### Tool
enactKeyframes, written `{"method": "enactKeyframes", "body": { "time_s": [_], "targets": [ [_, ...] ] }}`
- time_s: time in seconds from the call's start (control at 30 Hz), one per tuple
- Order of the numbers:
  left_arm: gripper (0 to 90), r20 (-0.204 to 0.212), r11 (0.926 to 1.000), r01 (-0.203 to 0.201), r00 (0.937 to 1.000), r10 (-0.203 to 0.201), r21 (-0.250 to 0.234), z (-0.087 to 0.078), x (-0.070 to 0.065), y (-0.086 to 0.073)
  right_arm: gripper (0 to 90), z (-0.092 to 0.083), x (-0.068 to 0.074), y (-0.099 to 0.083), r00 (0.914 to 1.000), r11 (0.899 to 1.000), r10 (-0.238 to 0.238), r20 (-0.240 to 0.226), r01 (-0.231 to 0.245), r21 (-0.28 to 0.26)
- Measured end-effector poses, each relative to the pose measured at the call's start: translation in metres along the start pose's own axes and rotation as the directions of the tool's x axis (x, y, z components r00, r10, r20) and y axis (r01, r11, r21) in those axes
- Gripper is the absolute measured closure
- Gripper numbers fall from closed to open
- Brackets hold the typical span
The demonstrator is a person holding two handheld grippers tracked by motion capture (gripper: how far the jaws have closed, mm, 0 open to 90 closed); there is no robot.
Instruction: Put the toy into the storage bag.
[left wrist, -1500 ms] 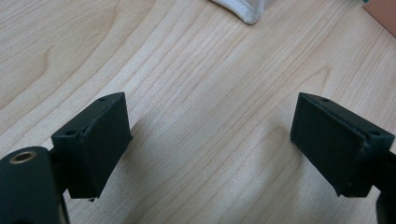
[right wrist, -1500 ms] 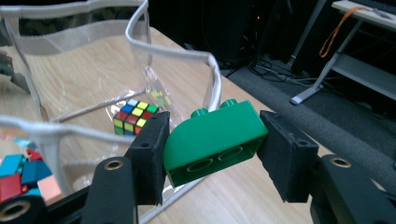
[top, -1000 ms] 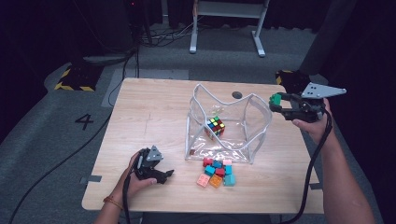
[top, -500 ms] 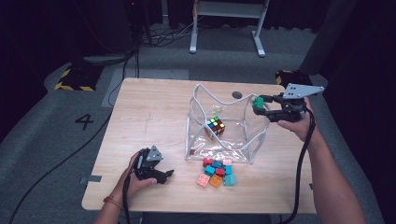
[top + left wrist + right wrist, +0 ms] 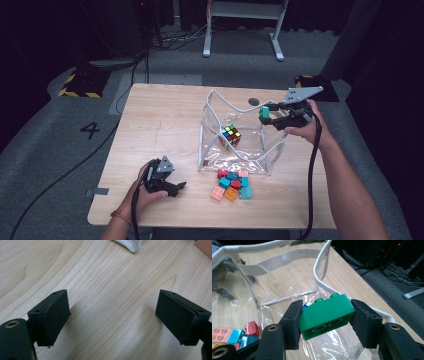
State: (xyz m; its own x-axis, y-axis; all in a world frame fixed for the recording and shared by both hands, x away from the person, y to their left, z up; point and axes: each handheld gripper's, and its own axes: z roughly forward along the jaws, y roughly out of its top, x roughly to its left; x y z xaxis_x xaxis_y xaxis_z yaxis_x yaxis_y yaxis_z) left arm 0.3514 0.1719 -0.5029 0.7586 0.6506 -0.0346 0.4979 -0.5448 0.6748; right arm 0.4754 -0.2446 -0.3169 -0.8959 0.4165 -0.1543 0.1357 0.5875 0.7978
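Observation:
My right gripper (image 5: 266,118) (image 5: 325,315) is shut on a green brick (image 5: 264,112) (image 5: 327,314) and holds it over the right rim of a clear plastic bag (image 5: 240,132) (image 5: 287,277) with white edging. A colour cube (image 5: 231,135) lies inside the bag. Several loose bricks (image 5: 231,183) (image 5: 234,335) in red, orange, pink and teal sit on the table in front of the bag. My left gripper (image 5: 175,188) (image 5: 112,317) rests low over bare wood at the front left, open, with nothing between its pads.
The wooden table (image 5: 165,125) has a small dark hole (image 5: 254,101) behind the bag. A white corner of the bag (image 5: 130,245) and an orange brick (image 5: 203,246) edge the top of the left gripper view. Dark floor and cables surround the table.
My right gripper has carried the green brick leftwards, from beyond the bag's right side to just over its right rim. The left gripper has stayed where it was.

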Motion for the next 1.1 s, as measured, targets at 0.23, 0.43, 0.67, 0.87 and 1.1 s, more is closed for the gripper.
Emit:
{"method": "enactKeyframes", "body": {
  "time_s": [0.23, 0.43, 0.67, 0.87, 1.1],
  "targets": [
    [12.2, 0.0, 1.0, -0.001, 1.0, 0.001, 0.0, 0.0, 0.0, 0.0, 45.4, 0.021, 0.008, 0.009, 0.9969, 0.992, -0.064, -0.047, 0.068, 0.103],
    [12.2, 0.0, 1.0, 0.0, 1.0, 0.0, 0.001, 0.0, 0.0, 0.0, 45.4, 0.032, 0.01, 0.013, 0.9906, 0.961, -0.118, -0.07, 0.131, 0.242],
    [12.2, 0.0, 1.0, -0.001, 1.0, 0.001, -0.002, 0.0, 0.0, 0.0, 45.3, 0.036, 0.006, 0.009, 0.9914, 0.93, -0.116, -0.06, 0.13, 0.345],
    [12.2, 0.001, 1.0, -0.001, 1.0, 0.001, -0.001, 0.0, 0.0, 0.0, 45.3, 0.03, 0.001, 0.004, 0.9943, 0.903, -0.1, -0.039, 0.107, 0.416],
    [12.2, 0.0, 1.0, 0.0, 1.0, 0.0, 0.001, 0.0, 0.0, 0.0, 45.2, 0.022, -0.001, 0.003, 0.9959, 0.874, -0.091, -0.001, 0.08, 0.48]
  ]
}}
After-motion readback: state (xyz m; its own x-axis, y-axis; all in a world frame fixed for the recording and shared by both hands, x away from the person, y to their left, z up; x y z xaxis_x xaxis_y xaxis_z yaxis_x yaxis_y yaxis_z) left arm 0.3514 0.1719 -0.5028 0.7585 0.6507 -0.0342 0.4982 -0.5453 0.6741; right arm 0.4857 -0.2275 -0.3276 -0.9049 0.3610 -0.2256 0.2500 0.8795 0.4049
